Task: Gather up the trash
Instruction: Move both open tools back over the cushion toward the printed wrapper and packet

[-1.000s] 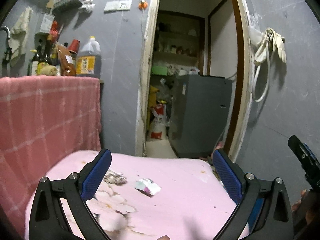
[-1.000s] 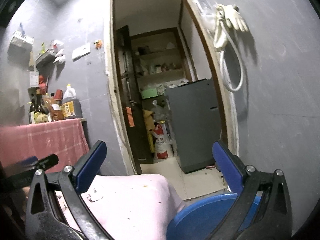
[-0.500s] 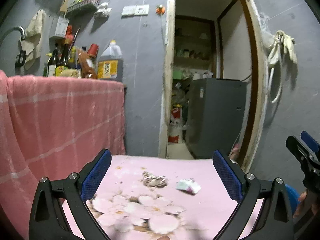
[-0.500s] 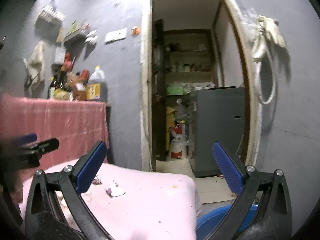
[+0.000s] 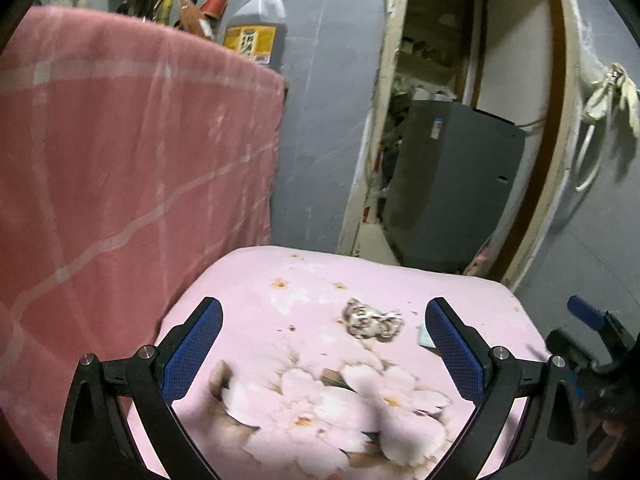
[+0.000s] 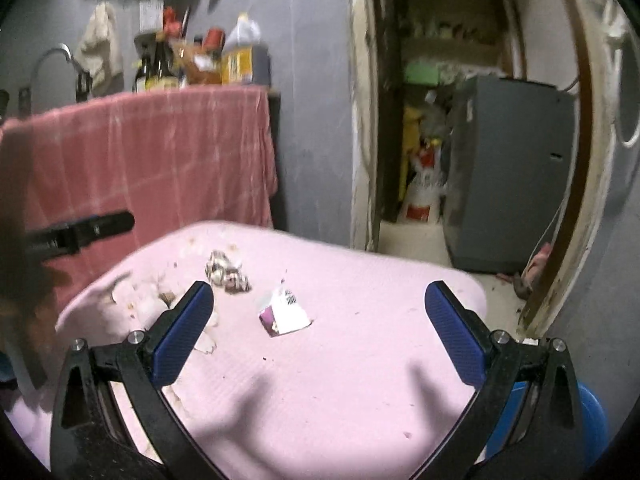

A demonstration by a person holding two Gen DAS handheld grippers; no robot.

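Note:
A crumpled brown-and-white wrapper [image 5: 372, 317] [image 6: 226, 271] lies on a pink flowered cloth [image 5: 304, 280] [image 6: 360, 360] over a low surface. A torn white-and-purple packet [image 6: 285, 312] lies to its right; in the left wrist view only its edge [image 5: 423, 336] shows behind my right finger. My left gripper [image 5: 322, 344] is open and empty, above the cloth just short of the wrapper. My right gripper [image 6: 318, 332] is open and empty, with the packet between and just beyond its fingertips. Each gripper shows at the edge of the other's view.
A pink checked towel [image 5: 120, 160] hangs at the left over a counter with bottles [image 6: 192, 64]. A blue bin [image 6: 588, 420] sits by the cloth's right edge. An open doorway [image 5: 460, 120] behind holds a grey appliance [image 6: 508, 172]. Gloves [image 5: 612, 92] hang on the right wall.
Both grippers have tilted down and moved in over the pink cloth. The wrapper and packet now sit closer and lower in both views. Both stay open.

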